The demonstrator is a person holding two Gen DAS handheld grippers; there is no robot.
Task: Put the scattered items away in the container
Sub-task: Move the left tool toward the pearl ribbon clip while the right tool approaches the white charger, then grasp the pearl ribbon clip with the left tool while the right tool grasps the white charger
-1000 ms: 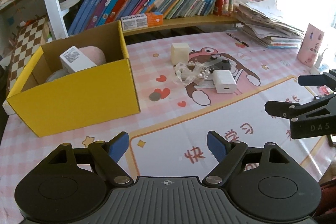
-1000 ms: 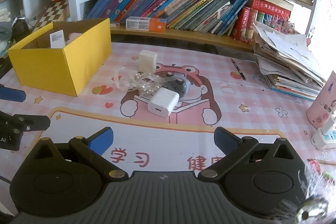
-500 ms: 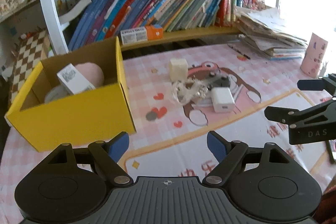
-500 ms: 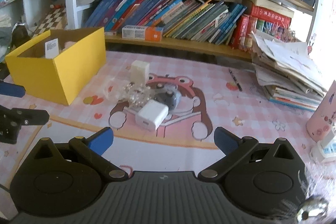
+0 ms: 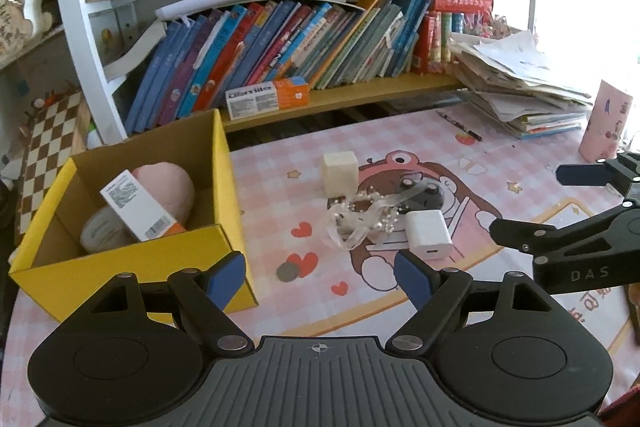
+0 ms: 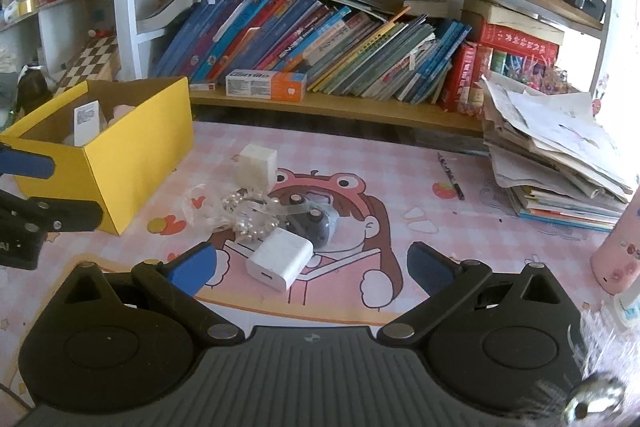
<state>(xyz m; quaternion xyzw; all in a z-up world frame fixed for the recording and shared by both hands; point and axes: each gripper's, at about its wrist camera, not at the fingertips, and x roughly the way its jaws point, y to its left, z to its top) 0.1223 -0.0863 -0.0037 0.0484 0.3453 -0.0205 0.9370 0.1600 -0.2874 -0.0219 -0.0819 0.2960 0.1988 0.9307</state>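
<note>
My right gripper (image 6: pixel 311 263) has its blue pads spread wide with nothing between them, hovering over the pink desk mat (image 6: pixel 460 227); my left gripper (image 5: pixel 320 277) is the same, jaws apart and empty, low near the mat's front-left; white charger block (image 6: pixel 279 259) lies just ahead of the right gripper, mid-mat on the cartoon print; behind it and touching, a dark round gadget (image 6: pixel 316 223) with a clear ribbon draped across; a bead-and-ribbon tangle (image 6: pixel 244 215) sits to the charger's left, touching it; cream cube (image 6: pixel 257 167) stands just behind the tangle, toward the mat's back edge; a coin (image 5: pixel 289 271) lies on its own left of the pile, near the box's front corner; yellow cardboard box (image 5: pixel 228 187) sits at the mat's left edge, open-topped, already holding a white labelled carton (image 5: pixel 136 205) leaning on a pink round item (image 5: pixel 172 189); a pen (image 6: pixel 450 175) lies toward the back-right; paper stack (image 6: pixel 560 155) is at the right edge.
</note>
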